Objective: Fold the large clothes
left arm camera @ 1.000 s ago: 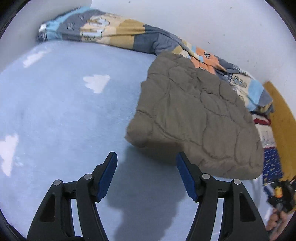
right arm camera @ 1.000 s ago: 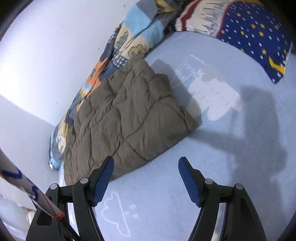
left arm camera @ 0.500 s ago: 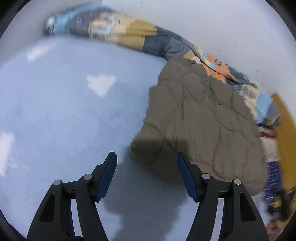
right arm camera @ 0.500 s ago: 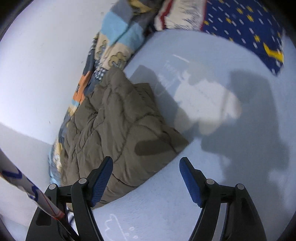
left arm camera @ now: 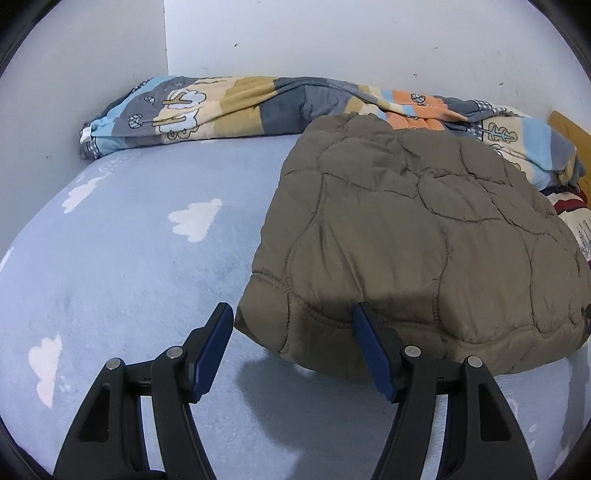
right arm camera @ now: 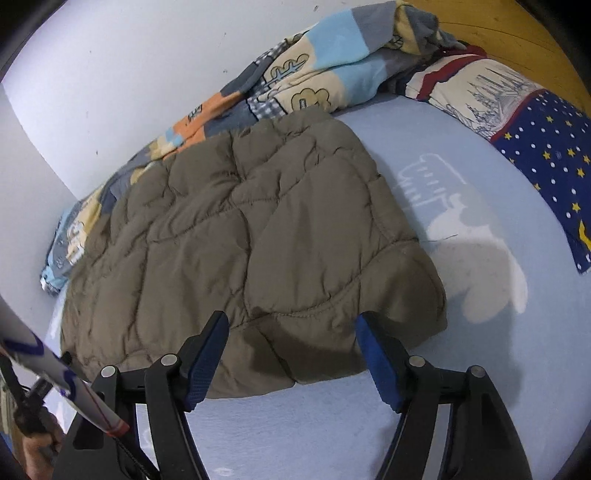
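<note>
A folded olive-brown quilted jacket lies flat on the light blue bed sheet, its far edge against a patterned blanket. My left gripper is open just in front of the jacket's near left corner, which shows between the blue pads without touching them. In the right wrist view the same jacket fills the middle. My right gripper hovers at the near edge by the right corner. Its jaws are closing a little, the edge lies between them, and the pads do not press on it.
A patchwork blanket is bunched along the white wall behind the jacket. A starry blue pillow lies at the right by a wooden headboard. A hand and a white striped cord show at the lower left.
Both grippers have come closer to the jacket's near edge and rolled, so the jacket now shows between each pair of fingers. The jacket itself has not moved.
</note>
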